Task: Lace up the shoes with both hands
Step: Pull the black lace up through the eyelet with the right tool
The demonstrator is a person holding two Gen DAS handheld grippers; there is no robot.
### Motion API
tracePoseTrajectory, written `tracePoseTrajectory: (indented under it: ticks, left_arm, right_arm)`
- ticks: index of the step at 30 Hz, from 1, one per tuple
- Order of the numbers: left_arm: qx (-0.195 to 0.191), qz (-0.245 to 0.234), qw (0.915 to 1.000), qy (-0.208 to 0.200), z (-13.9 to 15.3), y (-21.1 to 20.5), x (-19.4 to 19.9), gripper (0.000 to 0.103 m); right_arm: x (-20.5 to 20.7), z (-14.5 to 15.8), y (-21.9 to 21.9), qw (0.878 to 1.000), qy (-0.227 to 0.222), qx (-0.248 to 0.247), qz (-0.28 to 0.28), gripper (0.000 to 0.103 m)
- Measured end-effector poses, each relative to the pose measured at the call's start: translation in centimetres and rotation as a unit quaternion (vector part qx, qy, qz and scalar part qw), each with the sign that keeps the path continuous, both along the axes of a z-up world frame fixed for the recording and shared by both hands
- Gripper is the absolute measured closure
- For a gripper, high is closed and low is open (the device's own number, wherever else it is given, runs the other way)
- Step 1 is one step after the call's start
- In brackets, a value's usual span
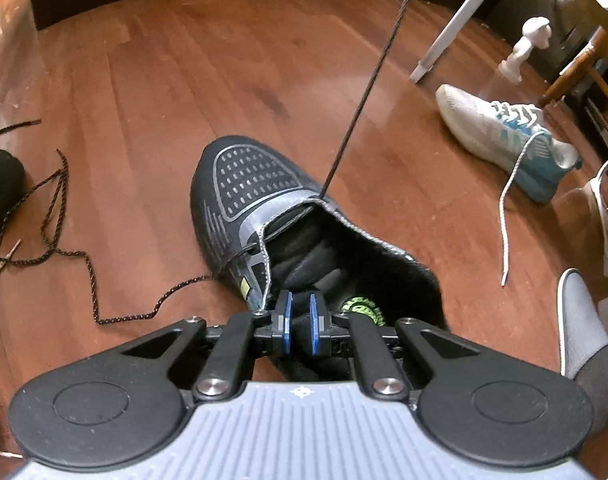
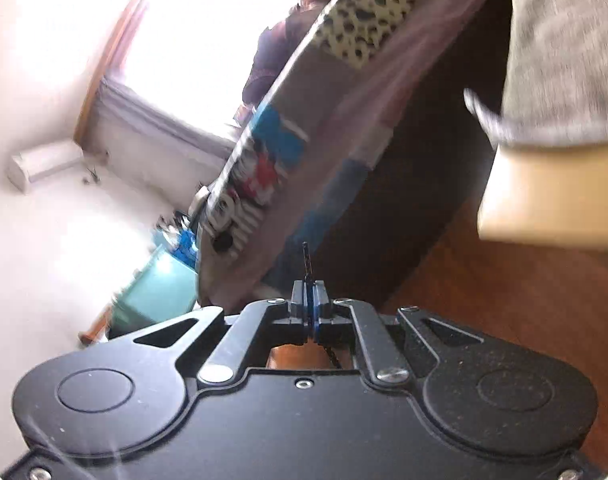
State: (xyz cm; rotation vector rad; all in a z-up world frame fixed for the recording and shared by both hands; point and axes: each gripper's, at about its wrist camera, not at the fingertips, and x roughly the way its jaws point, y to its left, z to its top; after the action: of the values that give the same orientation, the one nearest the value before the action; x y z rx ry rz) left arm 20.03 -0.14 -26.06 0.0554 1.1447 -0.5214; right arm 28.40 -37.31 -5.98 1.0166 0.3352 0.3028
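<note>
My left claw point(image 1: 300, 322) pinches the tongue of the black shoe point(image 1: 264, 216) on the wooden floor point(image 1: 184, 80), so the shoe cannot slide. My right claw point(image 2: 307, 296) is squeezed tight on the tip of the black lace point(image 1: 367, 88). The lace runs up tight from a hole near the shoe's toe, so the slack comes through.

Blown-out window point(image 2: 208, 40) glare, motion-blurred right view; left view sharp, fisheye-curved.

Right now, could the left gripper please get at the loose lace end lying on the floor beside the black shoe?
Probably not yet: the left gripper is clamped on the black shoe's tongue; the loose lace end lies unobstructed.
</note>
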Motion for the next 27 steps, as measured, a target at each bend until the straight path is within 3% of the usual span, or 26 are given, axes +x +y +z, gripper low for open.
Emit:
tracePoseTrajectory:
  ticks: [9, 13, 15, 17, 19, 22, 25, 27]
  left_arm:
    - [0.001, -0.013, 0.9999, -0.001, 0.1, -0.5, 0.1, 0.096]
    - [-0.003, -0.015, 0.9999, 0.002, -0.1, -0.4, 0.3, 0.096]
    - [-0.016, -0.014, 0.9998, 0.004, 0.1, -0.1, 0.4, 0.096]
    - [-0.055, -0.008, 0.9985, 0.005, 1.4, 1.0, 0.6, 0.096]
    - [-0.087, 0.022, 0.9957, -0.024, 3.7, 3.0, 1.2, 0.096]
    - [-0.065, 0.088, 0.9911, -0.076, 5.1, 6.8, 3.8, 0.095]
    - [0.003, 0.13, 0.9858, -0.107, 3.4, 9.4, 7.7, 0.095]
    - [0.014, 0.134, 0.9858, -0.1, 2.1, 9.6, 9.0, 0.095]
  right_arm:
    - [1.1, 5.5, -6.4, 0.994, -0.043, 0.013, -0.098, 0.1]
    - [2.3, 8.3, -6.8, 0.993, -0.053, -0.008, -0.105, 0.1]
    - [2.8, 9.4, -6.2, 0.995, -0.043, -0.047, -0.071, 0.1]
    - [3.3, 9.5, -4.4, 0.995, -0.012, -0.096, -0.006, 0.1]
    - [2.9, 9.3, -2.4, 0.988, 0.024, -0.139, 0.066, 0.1]
    - [0.9, 9.6, 0.0, 0.967, 0.051, -0.198, 0.15, 0.1]
    - [-1.1, 9.2, 1.0, 0.954, 0.065, -0.215, 0.196, 0.1]
    - [-2.6, 8.6, 1.2, 0.951, 0.075, -0.217, 0.207, 0.099]
